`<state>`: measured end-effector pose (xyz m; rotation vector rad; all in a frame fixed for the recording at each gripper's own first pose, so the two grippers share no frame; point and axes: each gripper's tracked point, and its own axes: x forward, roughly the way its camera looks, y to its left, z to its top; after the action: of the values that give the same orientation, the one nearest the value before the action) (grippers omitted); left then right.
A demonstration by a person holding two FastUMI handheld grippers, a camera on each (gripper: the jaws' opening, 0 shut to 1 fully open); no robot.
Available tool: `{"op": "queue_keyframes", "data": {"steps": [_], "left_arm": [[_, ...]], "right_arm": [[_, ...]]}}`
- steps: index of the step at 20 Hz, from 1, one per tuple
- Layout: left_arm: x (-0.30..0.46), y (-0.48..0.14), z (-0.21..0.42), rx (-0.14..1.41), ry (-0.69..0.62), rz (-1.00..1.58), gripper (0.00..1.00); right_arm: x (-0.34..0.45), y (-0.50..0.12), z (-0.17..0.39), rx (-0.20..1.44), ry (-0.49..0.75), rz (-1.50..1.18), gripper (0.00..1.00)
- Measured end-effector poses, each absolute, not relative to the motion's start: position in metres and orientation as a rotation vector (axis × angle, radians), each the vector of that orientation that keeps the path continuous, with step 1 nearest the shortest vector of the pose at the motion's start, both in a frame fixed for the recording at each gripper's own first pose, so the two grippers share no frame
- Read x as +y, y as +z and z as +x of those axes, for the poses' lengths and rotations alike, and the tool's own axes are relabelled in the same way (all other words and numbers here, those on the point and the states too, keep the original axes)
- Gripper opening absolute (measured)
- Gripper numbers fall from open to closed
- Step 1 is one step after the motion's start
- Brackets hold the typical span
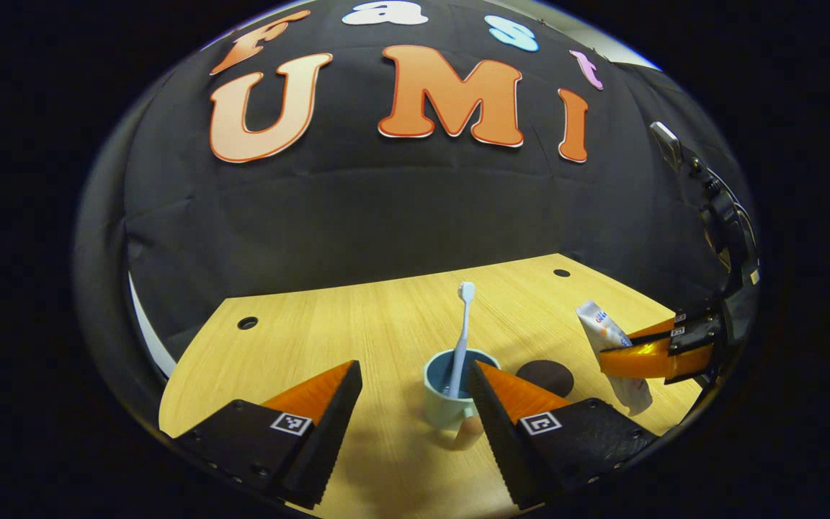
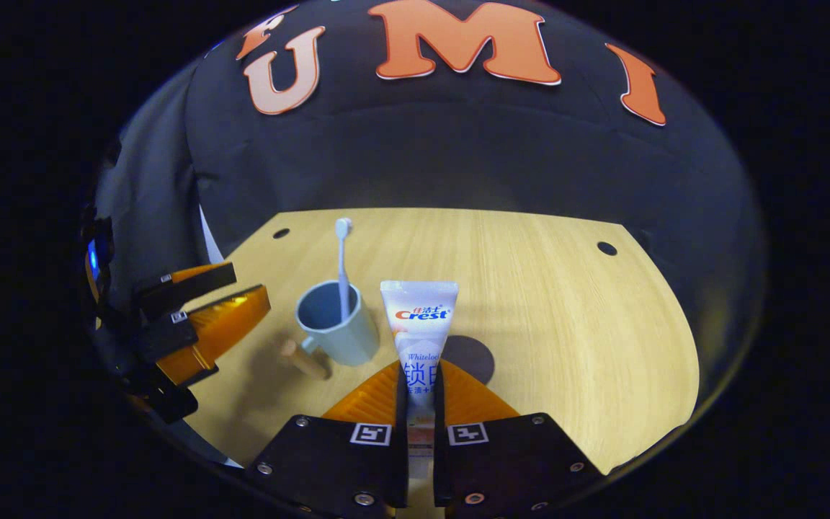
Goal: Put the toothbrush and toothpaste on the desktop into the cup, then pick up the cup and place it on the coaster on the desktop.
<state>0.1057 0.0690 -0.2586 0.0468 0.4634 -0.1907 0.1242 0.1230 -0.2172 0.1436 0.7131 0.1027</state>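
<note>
Gripping toothpaste (image 2: 418, 339) upright, right claw (image 2: 419, 393) clamped, left claw (image 1: 415, 393) wide, near cup (image 1: 449, 393)

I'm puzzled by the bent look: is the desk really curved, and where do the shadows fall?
Left gripper view: the lens bows the desk edge; the cup casts a soft shadow toward the camera. Right gripper view: same bulge; the toothpaste looks sharp, and shadow pools left of the cup.

Black cloth wall (image 1: 386, 209) behind wooden desktop (image 1: 357, 324) (dim light).
</note>
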Motion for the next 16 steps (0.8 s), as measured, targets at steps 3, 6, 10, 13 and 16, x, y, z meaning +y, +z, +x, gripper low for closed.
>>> {"op": "queue_keyframes", "data": {"steps": [3, 6, 10, 13, 16], "left_arm": [[0.09, -0.258, 0.097, 0.479, -0.141, 0.035, 0.91], [0.106, -0.254, 0.082, 0.486, -0.106, 0.038, 0.92], [0.12, -0.254, 0.065, 0.499, -0.079, 0.049, 0.92], [0.125, -0.258, 0.055, 0.515, -0.065, 0.044, 0.92], [0.13, -0.262, 0.047, 0.532, -0.045, 0.028, 0.92]], "right_arm": [[0.149, -0.2, 0.145, 0.622, 0.164, 0.152, 0.14], [0.168, -0.179, 0.168, 0.51, 0.229, 0.14, 0.14], [0.186, -0.16, 0.203, 0.383, 0.299, 0.13, 0.14], [0.201, -0.155, 0.226, 0.328, 0.329, 0.127, 0.14], [0.224, -0.159, 0.242, 0.286, 0.364, 0.128, 0.14]]}}
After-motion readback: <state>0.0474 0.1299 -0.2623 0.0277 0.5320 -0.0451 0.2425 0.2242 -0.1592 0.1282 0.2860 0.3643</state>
